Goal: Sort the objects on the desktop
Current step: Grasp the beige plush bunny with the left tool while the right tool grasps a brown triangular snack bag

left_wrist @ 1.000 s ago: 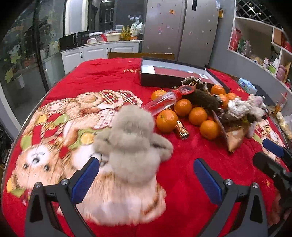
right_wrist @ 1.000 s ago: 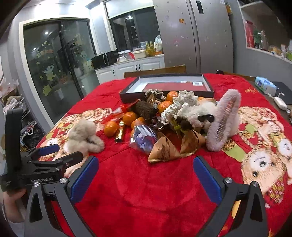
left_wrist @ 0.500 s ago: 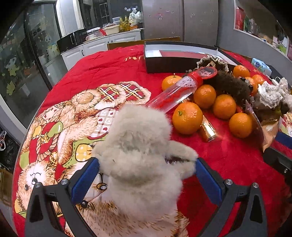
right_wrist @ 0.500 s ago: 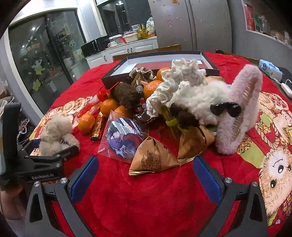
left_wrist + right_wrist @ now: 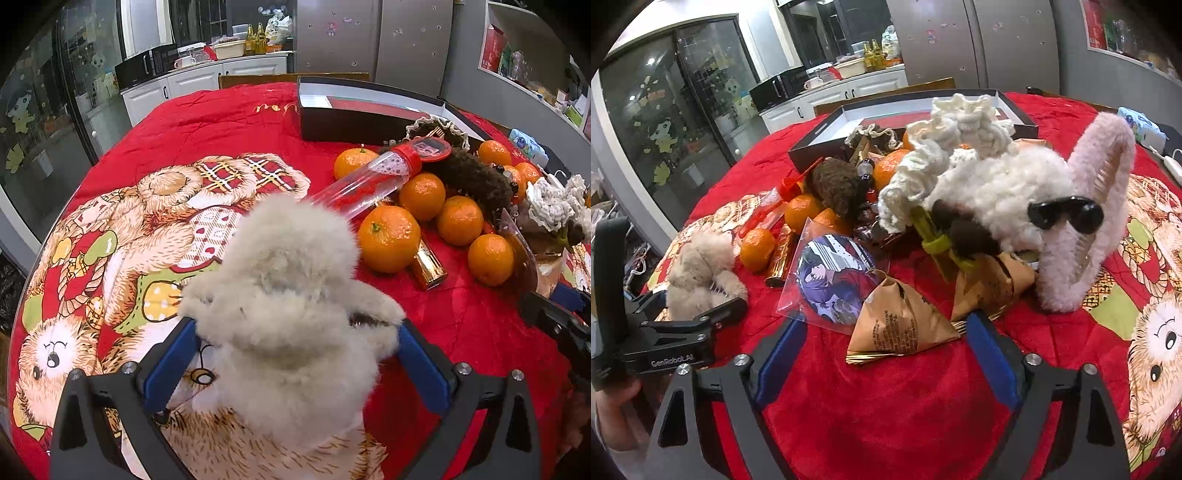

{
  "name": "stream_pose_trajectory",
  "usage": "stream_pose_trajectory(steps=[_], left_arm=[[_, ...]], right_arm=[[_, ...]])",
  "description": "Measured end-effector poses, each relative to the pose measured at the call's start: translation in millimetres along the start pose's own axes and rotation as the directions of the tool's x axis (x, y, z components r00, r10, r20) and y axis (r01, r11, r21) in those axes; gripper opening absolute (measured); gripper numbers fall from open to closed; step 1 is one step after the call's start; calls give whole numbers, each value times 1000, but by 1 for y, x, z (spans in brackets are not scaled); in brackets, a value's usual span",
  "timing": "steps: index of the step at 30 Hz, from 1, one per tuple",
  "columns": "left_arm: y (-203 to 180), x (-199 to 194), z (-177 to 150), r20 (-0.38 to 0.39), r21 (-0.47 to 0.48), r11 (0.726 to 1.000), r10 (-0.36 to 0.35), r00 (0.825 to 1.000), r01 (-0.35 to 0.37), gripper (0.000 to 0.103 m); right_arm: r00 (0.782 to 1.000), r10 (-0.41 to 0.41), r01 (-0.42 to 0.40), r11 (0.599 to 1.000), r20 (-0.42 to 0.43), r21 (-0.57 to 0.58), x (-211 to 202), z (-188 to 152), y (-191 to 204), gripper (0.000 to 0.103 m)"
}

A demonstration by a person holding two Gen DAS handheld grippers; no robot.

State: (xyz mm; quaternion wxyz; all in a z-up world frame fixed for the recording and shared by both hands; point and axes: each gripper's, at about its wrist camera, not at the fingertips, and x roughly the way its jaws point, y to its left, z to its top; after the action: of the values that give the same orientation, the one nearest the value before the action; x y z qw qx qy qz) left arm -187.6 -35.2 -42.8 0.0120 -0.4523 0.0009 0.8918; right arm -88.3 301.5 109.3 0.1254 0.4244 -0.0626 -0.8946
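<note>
A grey-beige plush toy (image 5: 291, 295) sits on the red blanket (image 5: 229, 122). My left gripper (image 5: 295, 326) is open around it, and the fur brushes both blue pads (image 5: 170, 362). The right wrist view also shows the plush toy (image 5: 698, 273) and the left gripper (image 5: 683, 332). My right gripper (image 5: 886, 321) has its jaws closing. A brown triangular paper packet (image 5: 901, 325) lies between them, apart from the pads. A round picture badge in a clear pouch (image 5: 834, 273) lies beside the left finger.
Several oranges (image 5: 389, 238), a clear bottle with a red cap (image 5: 369, 181) and a gold tube (image 5: 428, 269) lie right of the plush. A white woolly sheep toy (image 5: 997, 192), a pink fluffy hoop (image 5: 1100, 206) and a second packet (image 5: 990, 284) crowd the middle. A black box (image 5: 351, 118) stands behind.
Both grippers came forward and down. The plush toy now stands between the left fingers. The right jaws have narrowed around the brown packet.
</note>
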Motion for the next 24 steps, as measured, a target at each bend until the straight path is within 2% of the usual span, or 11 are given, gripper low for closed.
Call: stream_pose_trajectory(steps=[2,6,8,9,10,11,12,13,19,24], left_arm=[[-1,0,0,1,-1,1000,-1,1000,1,103],[-1,-2,-1,7,-2,1000,-9,1000,9,102],[-1,-5,-3,17,4,1000,-18,1000,18,95],[0,-9,-5,30,11,1000,-25,999,24,88],[-1,-11,-6,39,13,1000,-25,999,24,74],[-1,-13,-6,45,13,1000,-29,999,28,66],[-1,-16,-8,58,10,999,-36,998,35,54],[0,-17,-8,60,4,999,-39,997,39,46],[10,-24,-12,85,-43,996,-80,993,83,21],[10,-34,-17,121,-32,993,-110,987,115,17]], right_arm=[[1000,-27,27,1000,-5,2,0,-1,0,72],[999,-50,50,999,0,8,-2,-1,-2,64],[999,-40,40,999,3,23,-3,-2,-5,61],[999,-41,40,999,5,28,-4,-2,-7,60],[999,-43,42,999,7,32,-5,-3,-8,58],[999,-42,41,998,9,36,-5,-3,-8,56],[999,-41,40,998,13,41,-7,-3,-9,56],[999,-33,32,999,18,44,-8,-4,-10,55],[999,-6,5,1000,51,28,-16,-9,-7,51],[996,-13,13,1000,83,3,-25,-11,-2,49]])
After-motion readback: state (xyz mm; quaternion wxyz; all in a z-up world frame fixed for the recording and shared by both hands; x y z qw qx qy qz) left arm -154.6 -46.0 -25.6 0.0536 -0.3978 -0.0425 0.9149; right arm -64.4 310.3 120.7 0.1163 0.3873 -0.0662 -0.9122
